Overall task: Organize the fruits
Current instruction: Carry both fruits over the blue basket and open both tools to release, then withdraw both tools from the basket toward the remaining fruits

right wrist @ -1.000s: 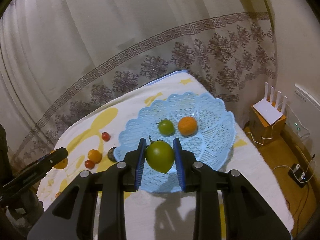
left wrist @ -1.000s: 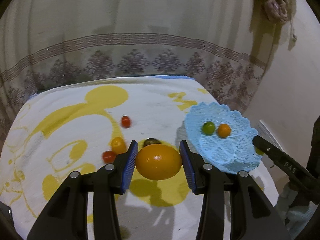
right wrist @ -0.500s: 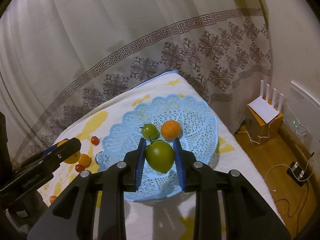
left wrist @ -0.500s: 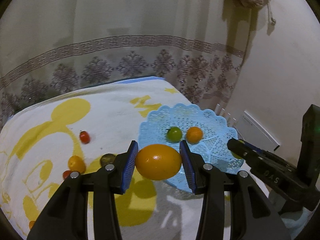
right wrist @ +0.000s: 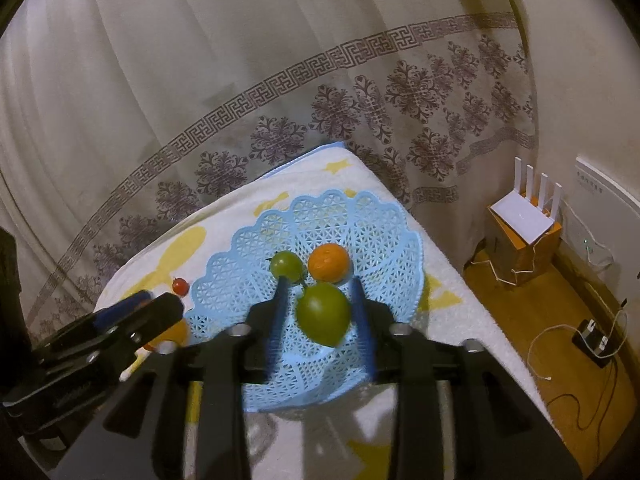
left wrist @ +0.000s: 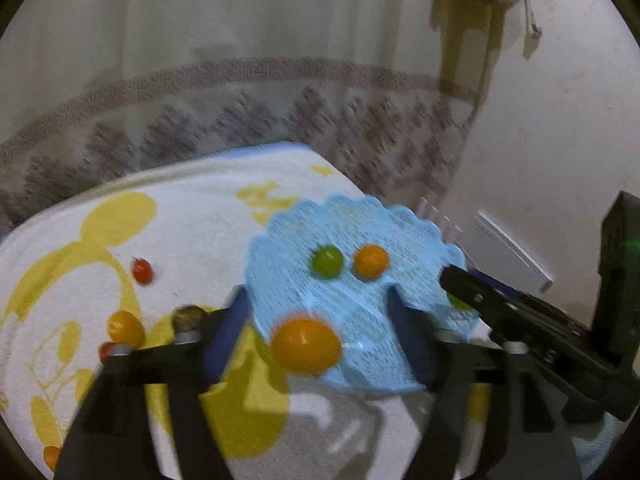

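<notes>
A light blue lattice basket point(left wrist: 400, 232) point(right wrist: 248, 256) lies on the white and yellow towel and holds a small green fruit point(left wrist: 327, 261) point(right wrist: 286, 265) and a small orange point(left wrist: 371, 261) point(right wrist: 329, 262). My left gripper point(left wrist: 318, 320) is open over the basket's near edge, and a large orange fruit point(left wrist: 306, 345) sits loose between its spread fingers. My right gripper point(right wrist: 318, 312) is open over the basket, with a large green fruit point(right wrist: 323, 313) loose between its fingers, clear of both pads.
Loose on the towel left of the basket are a red tomato point(left wrist: 142, 271) point(right wrist: 180, 286), an orange fruit point(left wrist: 125, 326), a dark fruit point(left wrist: 188, 316) and another red one point(left wrist: 106, 350). A curtain hangs behind. A router point(right wrist: 528, 208) on a box and cables lie on the floor at right.
Both grippers have opened and let go of their fruits, the orange and the green one, over the basket. The left gripper has swung right toward the basket.
</notes>
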Available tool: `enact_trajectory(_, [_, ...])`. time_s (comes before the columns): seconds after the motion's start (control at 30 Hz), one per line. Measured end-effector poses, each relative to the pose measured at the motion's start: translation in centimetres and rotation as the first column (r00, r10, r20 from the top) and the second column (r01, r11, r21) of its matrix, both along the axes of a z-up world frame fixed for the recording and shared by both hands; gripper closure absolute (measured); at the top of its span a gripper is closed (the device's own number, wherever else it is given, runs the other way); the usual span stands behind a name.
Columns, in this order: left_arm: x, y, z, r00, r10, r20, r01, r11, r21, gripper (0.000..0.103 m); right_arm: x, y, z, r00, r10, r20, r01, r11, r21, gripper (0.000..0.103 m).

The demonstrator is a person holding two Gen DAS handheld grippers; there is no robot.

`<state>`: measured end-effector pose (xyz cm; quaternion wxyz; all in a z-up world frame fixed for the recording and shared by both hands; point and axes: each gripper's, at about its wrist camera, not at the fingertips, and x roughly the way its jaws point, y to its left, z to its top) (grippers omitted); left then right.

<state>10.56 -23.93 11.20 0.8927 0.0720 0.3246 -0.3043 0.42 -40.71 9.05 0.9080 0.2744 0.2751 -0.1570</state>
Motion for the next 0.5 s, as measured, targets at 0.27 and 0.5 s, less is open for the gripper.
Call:
enact_trajectory(0.27, [0.7,2.3,1.0,0.996,0.081,0.04,-0.08,0.997,-0.012,0.013,-0.3,0.2,0.3,1.0,-0.018,0.016,0.018,1.0,0.002,0.042])
enact_trajectory(0.5, [0.8,5.0,2.1,0.989,0.134,0.055,-0.133,0.991,-0.024,0.008,-0.6,0.6,0.6,0.999,-0.025,0.03,0.025,1.0,0.003,0.032])
